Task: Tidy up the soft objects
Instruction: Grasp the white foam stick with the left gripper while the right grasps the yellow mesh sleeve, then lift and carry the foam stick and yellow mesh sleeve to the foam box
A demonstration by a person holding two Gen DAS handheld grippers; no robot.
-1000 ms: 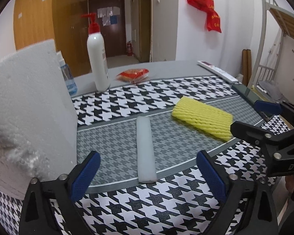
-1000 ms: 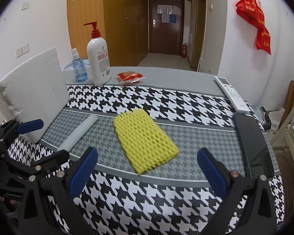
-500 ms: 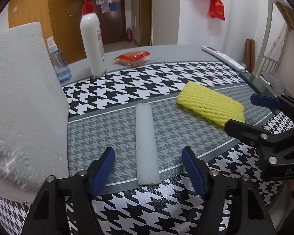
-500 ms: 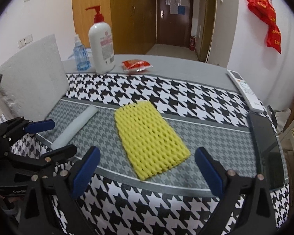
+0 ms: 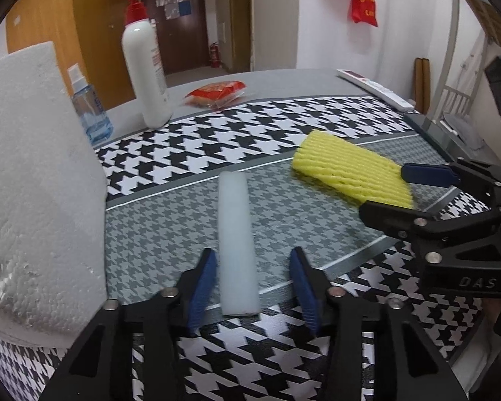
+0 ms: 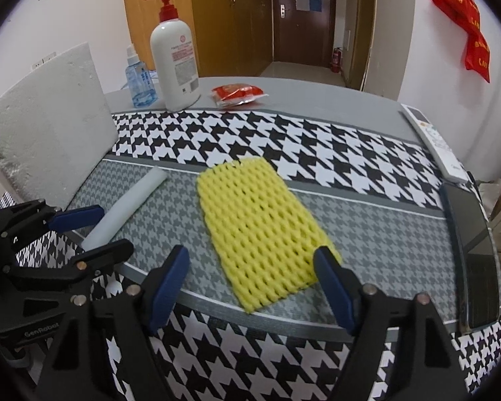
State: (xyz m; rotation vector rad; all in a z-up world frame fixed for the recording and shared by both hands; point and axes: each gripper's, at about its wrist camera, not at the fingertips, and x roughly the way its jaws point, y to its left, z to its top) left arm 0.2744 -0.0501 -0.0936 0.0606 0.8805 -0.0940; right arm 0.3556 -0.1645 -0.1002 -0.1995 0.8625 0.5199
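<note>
The left hand-held gripper (image 5: 252, 284) is spread, its blue pads straddling the near end of the pale white foam stick (image 5: 237, 244), which lies flat on the grey houndstooth band of the surface (image 5: 170, 220) and points toward 12 o'clock. The pads stand just beside the stick, not yet touching. The step in hand looks like pinching this stick. To do it well, centre the stick between the pads, since the left one sits closer than the right. Slide a little further toward 12 o'clock so the grip is not on the very tip. Close gently, because soft foam will squash and may bend when lifted from one end.

The right hand-held gripper (image 6: 250, 280) is also spread, framing the near end of the flat yellow foam mesh sleeve (image 6: 260, 220), which lies at 2 o'clock from the stick. It holds nothing.

A large white polystyrene block (image 5: 33, 183) stands close at 9 o'clock. Keep the left finger off it while lifting.
</note>
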